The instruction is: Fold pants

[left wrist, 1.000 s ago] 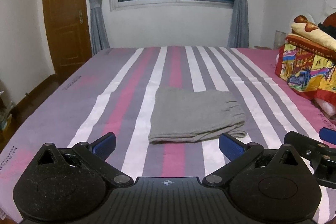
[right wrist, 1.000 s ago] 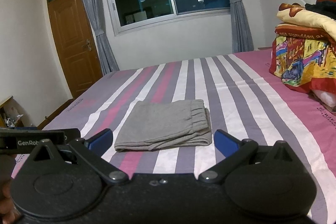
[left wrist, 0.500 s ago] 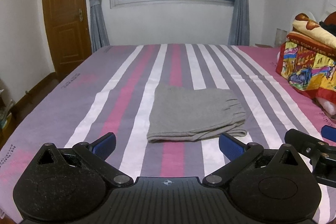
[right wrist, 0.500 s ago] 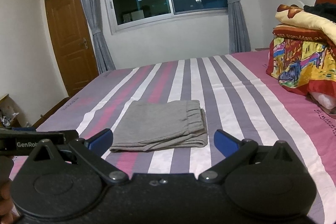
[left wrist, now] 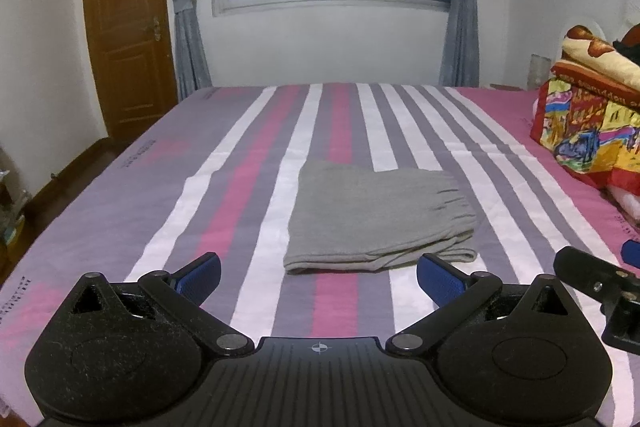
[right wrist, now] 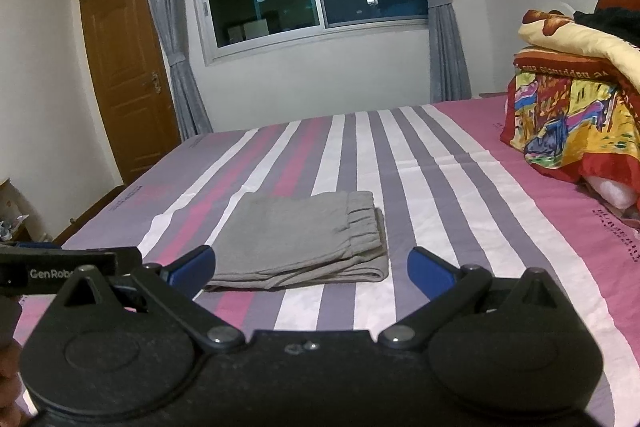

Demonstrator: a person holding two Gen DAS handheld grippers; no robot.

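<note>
1. Pants (left wrist: 376, 215) lie as a flat grey stack mid-bed (left wrist: 120, 211), nearer the near edge, waistband at the right; judged from that, the folding looks finished.
2. Left gripper (left wrist: 318, 273) hangs short of the stack, fingers (left wrist: 200, 271) apart and empty, probably because nothing is left to grip.
3. Right gripper (right wrist: 310, 267) likewise, fingers (right wrist: 430, 267) apart, touching no cloth.
4. Blankets (right wrist: 576, 107) sit piled along the right edge, well apart.
</note>
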